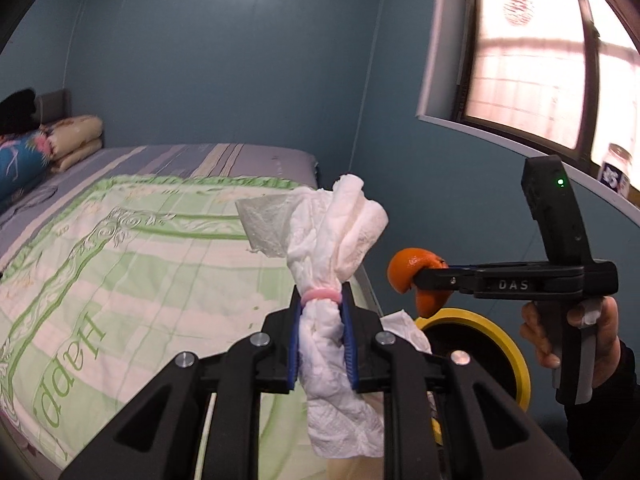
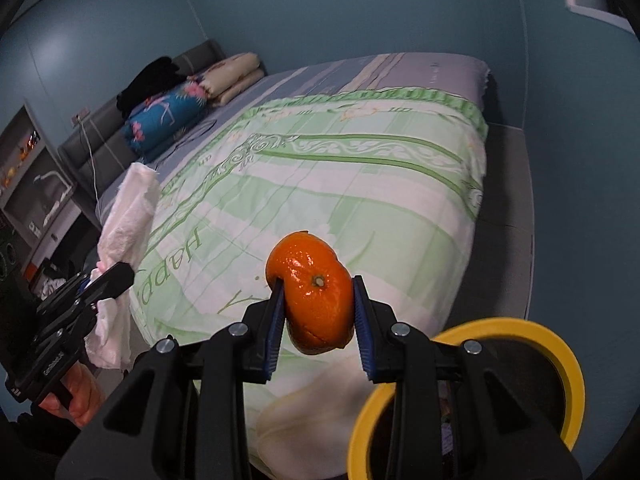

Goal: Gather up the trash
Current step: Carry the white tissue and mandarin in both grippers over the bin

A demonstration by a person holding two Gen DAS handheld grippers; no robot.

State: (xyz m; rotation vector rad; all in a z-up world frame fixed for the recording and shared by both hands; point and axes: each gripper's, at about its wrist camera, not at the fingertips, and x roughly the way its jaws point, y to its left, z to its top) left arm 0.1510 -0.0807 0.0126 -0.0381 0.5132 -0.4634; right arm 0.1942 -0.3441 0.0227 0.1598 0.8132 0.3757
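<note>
Only the left wrist view takes in the window [image 1: 532,52] with its pale pink curtain and a jar [image 1: 618,170] on the sill, and it shows the right claw [image 1: 416,280] from the side, with the bare hand [image 1: 576,340] wrapped round its grip below. Only the right wrist view takes in the shelf unit [image 2: 32,172] beyond the head of the bed and the grey floor strip along the bed's far side. In the left view the left claw [image 1: 322,344] is pinched nearly closed on a twisted wad of white tissue [image 1: 336,248], its blue pads [image 1: 294,344] pressing the wad just under a pink band [image 1: 322,295]; the tissue stands up above the jaws and hangs below them, in the air over the edge of the bed [image 1: 120,248]. In the right view the right claw [image 2: 318,316] holds an orange peel [image 2: 316,292], still shaped like the fruit with the stem scar facing the camera, the jaws set moderately apart by its width. The peel hangs over the green checked quilt [image 2: 360,184], just up and left of the yellow-rimmed bin [image 2: 568,364], which stands on the floor beside the bed. The left claw appears at that view's left edge, tissue up, a hand [image 2: 76,396] under it. Both claws tilt downward, side by side and apart.
</note>
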